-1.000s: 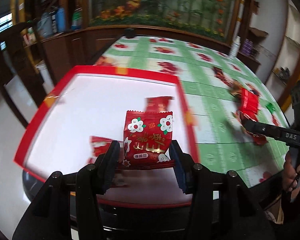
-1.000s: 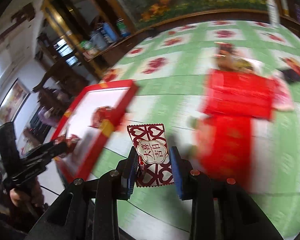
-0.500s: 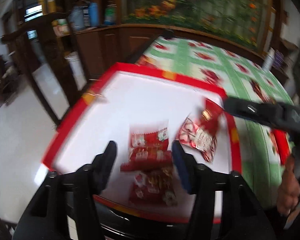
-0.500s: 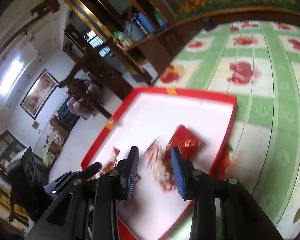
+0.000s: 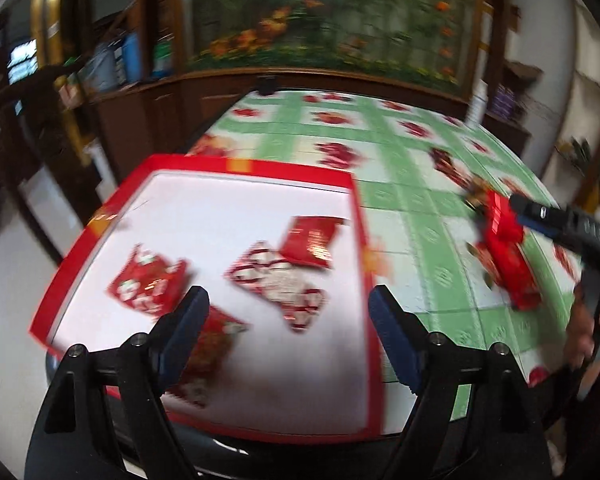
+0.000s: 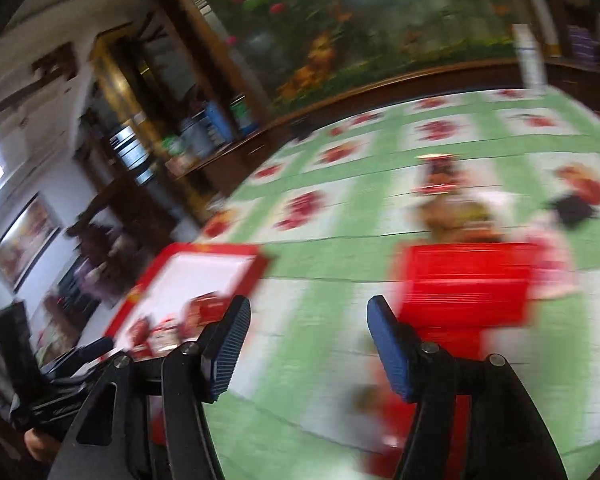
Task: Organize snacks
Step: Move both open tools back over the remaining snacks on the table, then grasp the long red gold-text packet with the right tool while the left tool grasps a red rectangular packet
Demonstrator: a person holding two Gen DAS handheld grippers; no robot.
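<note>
A white tray with a red rim (image 5: 260, 168) sits on the green checked tablecloth. Several red snack packets lie in it: a flowered packet (image 5: 148, 284), a red-and-white patterned packet (image 5: 288, 284), a plain red one (image 5: 312, 240) and another near the front (image 5: 212, 344). My left gripper (image 5: 288, 320) is open and empty above the tray's front. My right gripper (image 6: 306, 340) is open and empty over the cloth, between the tray (image 6: 204, 272) and a pile of red packets (image 6: 464, 284). That pile also shows in the left wrist view (image 5: 508, 248), with the right gripper's body beside it.
More snacks lie behind the red pile (image 6: 440, 184), blurred. A dark item (image 6: 572, 208) lies at the far right. Wooden cabinets and shelves stand beyond the table's left edge. The tray sits close to the table's front left edge.
Both grippers let go of their packets into the tray and opened wide. The right gripper has swung back right over the cloth toward the red pile. The left gripper has pulled back.
</note>
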